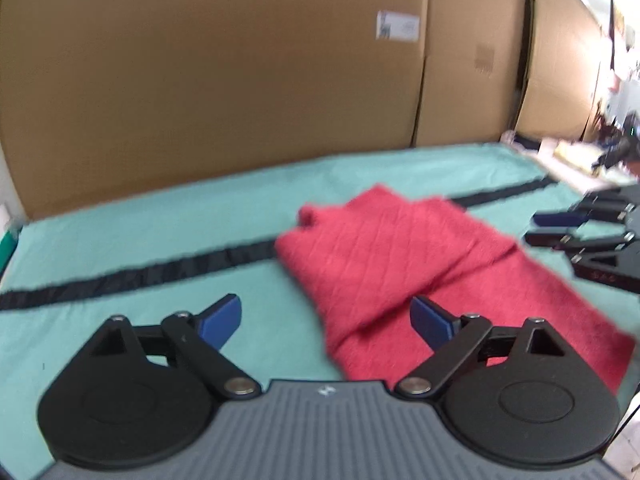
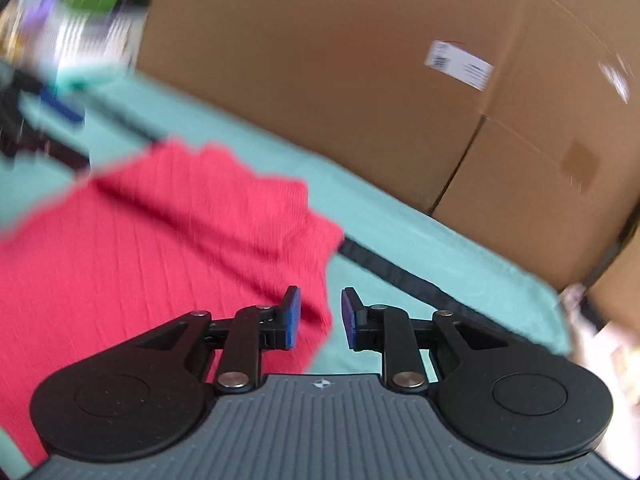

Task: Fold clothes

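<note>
A red knitted sweater [image 1: 404, 264] lay folded on a teal cloth [image 1: 152, 248] that covered the work surface; a dark strip [image 1: 132, 276] ran across the cloth and passed under the garment's far part; in the left wrist view the sweater sat right of centre, one layer doubled over another along a slanting fold, its near corner reaching towards the camera. Large brown cardboard boxes [image 1: 224, 80] stood along the far edge of the cloth, one bearing a white label [image 1: 397, 26].

The left gripper [image 1: 326, 320] hovered over the cloth with its jaws spread wide and nothing between them; its right blue pad [image 1: 434, 322] showed against the sweater's near edge and its left pad [image 1: 222, 320] against bare teal cloth; whether either touched the fabric could not be told. In the same view the right gripper [image 1: 548, 226] appeared at the right margin, beside the sweater's far side.

In the right wrist view, which was blurred, the right gripper [image 2: 320, 318] had its jaws parted by a narrow gap and gripped nothing; the sweater [image 2: 140, 248] filled the left of that frame, and its edge showed just behind the left pad [image 2: 292, 318]; the gap itself showed teal cloth [image 2: 420, 240].
</note>
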`<state>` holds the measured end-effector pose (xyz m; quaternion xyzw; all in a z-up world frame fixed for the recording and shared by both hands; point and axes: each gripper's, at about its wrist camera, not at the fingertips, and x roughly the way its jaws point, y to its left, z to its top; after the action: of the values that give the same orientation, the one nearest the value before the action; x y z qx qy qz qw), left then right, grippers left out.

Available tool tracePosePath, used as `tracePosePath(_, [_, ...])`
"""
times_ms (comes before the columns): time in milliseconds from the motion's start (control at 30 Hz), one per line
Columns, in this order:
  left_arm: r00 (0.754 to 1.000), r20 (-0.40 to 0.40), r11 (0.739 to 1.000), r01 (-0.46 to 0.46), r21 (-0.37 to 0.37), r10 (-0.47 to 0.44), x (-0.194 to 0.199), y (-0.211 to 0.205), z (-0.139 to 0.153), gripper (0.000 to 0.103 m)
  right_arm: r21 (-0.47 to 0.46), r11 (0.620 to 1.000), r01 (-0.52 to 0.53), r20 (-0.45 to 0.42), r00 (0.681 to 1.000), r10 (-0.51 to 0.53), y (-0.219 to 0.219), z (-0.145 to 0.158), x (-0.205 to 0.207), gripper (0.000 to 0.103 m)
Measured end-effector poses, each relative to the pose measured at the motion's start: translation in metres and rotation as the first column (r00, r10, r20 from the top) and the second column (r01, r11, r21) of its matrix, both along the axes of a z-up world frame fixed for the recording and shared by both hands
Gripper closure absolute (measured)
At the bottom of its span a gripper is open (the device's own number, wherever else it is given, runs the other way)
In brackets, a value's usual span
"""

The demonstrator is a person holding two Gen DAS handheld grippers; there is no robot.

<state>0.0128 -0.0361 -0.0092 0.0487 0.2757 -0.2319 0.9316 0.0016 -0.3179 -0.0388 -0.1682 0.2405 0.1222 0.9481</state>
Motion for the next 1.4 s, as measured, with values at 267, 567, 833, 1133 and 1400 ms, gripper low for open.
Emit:
tracePosePath(267, [0.999, -0.034, 0.993, -0.008, 0.122, 0.012, 0.04, -0.052, -0.031, 0.018, 0.013, 0.997, 0.075, -0.095, 0.993, -0.073, 0.006, -0.02, 0.034, 0.1])
tracePosePath(567, [1.0, -0.016, 0.999, -0.026, 0.037, 0.027, 0.048, -0.035, -0.013, 0.017, 0.203, 0.978, 0.037, -0.089, 0.996, -0.019, -0.001, 0.007, 0.043, 0.096])
tracePosePath(833, [0.997, -0.035, 0.988, -0.058, 0.142, 0.063, 0.083, -0.053, -0.034, 0.01, 0.273, 0.959, 0.08, -0.221, 0.975, -0.018, -0.004, -0.01, 0.086, 0.095])
tracePosePath(1133, [0.994, -0.017, 0.982, -0.104, 0.157, 0.108, 0.096, -0.052, -0.037, 0.006, 0.34, 0.935, 0.101, -0.237, 0.971, -0.019, 0.004, -0.011, 0.124, 0.094])
tracePosePath(1400, [0.996, 0.012, 0.981, -0.09, 0.17, 0.089, 0.08, -0.042, -0.025, 0.005, 0.375, 0.922, 0.095, -0.278, 0.961, 0.014, -0.002, -0.011, 0.113, 0.086])
